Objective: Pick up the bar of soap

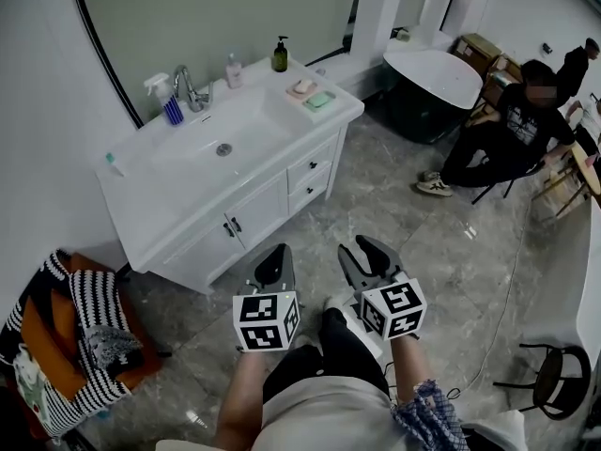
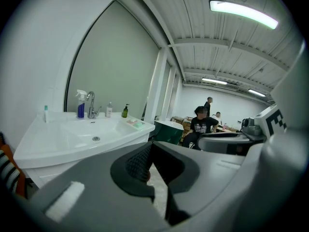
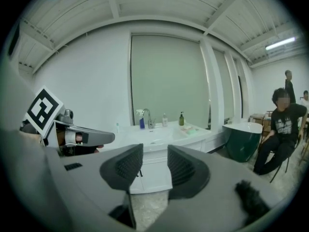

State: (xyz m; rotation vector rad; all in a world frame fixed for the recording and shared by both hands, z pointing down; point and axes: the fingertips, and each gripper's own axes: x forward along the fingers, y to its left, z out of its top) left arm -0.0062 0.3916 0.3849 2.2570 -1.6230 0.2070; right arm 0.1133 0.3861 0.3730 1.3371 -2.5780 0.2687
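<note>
Left gripper (image 1: pixel 273 263) jaws together, empty. Right gripper (image 1: pixel 369 255) partly open, empty. Both well apart from the bar of soap (image 1: pixel 302 86) on the vanity (image 1: pixel 160 209).

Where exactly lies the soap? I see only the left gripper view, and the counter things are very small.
Observer: Head view: a pinkish bar and a green bar lie side by side at the counter's right end; which is soap, I cannot tell.
Operator: And my other tool, is it open?
Observer: Yes; in its own view the right tool has its jaws apart, nothing between.
Operator: Any obstacle on the right?
Observer: A black stool stands on the floor at the far right.
</note>
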